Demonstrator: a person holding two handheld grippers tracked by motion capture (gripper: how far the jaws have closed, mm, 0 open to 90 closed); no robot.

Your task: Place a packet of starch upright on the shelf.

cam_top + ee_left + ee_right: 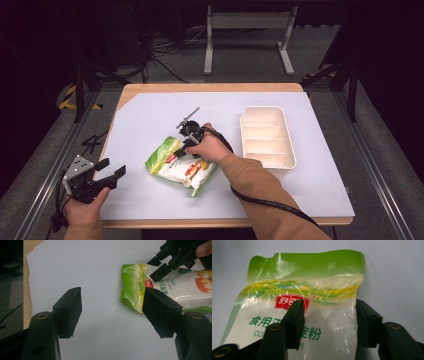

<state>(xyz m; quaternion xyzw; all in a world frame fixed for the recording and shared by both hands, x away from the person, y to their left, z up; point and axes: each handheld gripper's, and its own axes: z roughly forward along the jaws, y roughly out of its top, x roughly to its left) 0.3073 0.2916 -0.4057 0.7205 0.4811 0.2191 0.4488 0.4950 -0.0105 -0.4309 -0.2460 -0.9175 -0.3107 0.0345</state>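
Observation:
A green and white bag of powder point(180, 167) with a red logo and printed writing lies flat on the white mat, near the middle. My right gripper point(184, 146) points down at the bag's green upper end. In the right gripper view the bag point(312, 272) sits under my right gripper point(329, 307): one jaw rests over its printed face, the other stands at its side edge, with a strip of bag between them. My left gripper point(112, 168) hovers open at the table's front left, apart from the bag. In the left gripper view it point(112, 297) faces the bag point(185, 290) and the right gripper point(157, 266).
A white divided tray point(265, 108) stands to the right of the bag, its compartments bare. The white mat point(150, 115) covers most of the wooden table. A cable trails from the right gripper along the sleeve. Metal frame rails run along both sides of the table.

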